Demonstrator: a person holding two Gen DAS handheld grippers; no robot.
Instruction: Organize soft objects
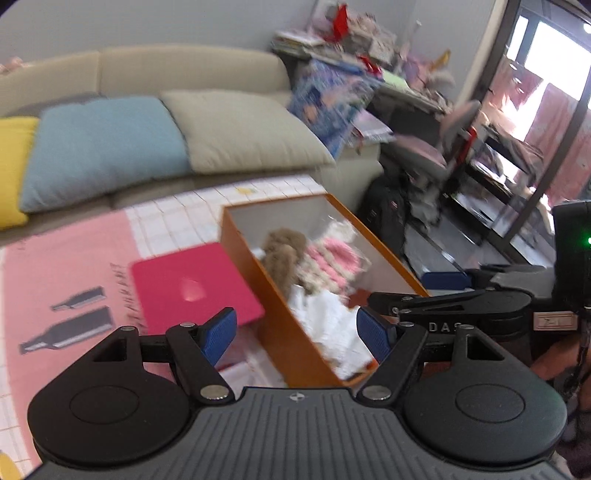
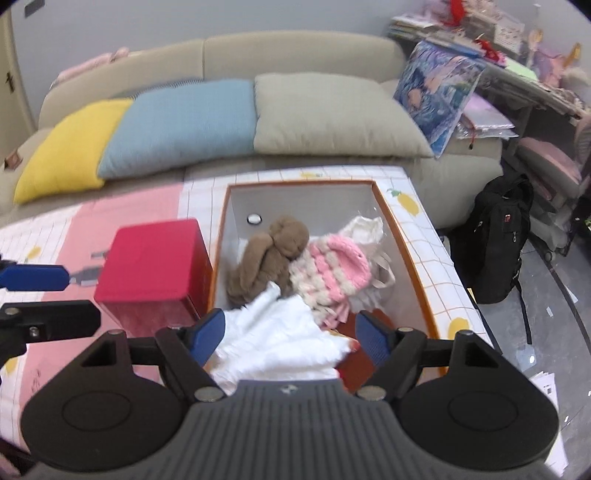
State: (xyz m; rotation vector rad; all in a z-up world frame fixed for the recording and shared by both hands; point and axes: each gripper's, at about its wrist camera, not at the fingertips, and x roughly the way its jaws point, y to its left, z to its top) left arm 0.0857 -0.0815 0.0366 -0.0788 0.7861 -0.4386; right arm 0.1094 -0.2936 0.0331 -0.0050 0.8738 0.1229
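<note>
Both grippers, left (image 1: 295, 334) and right (image 2: 290, 334), gape empty above the orange box (image 2: 413, 254) holding 3 soft items; little apparently remains.

A beige sofa (image 2: 303, 55) with yellow, blue and grey cushions stands before a pale wall (image 2: 147, 22); bright daylight enters the window (image 1: 546, 74).

The place is a living room in a home. A beige sofa (image 2: 295, 55) stands along the wall with yellow (image 2: 70, 151), blue (image 2: 181, 125) and beige (image 2: 332, 114) cushions on it. Beside it a shelf (image 2: 517, 74) is crowded with books and papers. A black backpack (image 2: 495, 240) lies on the floor, and pink laundry (image 1: 554, 122) hangs by a bright window.
</note>
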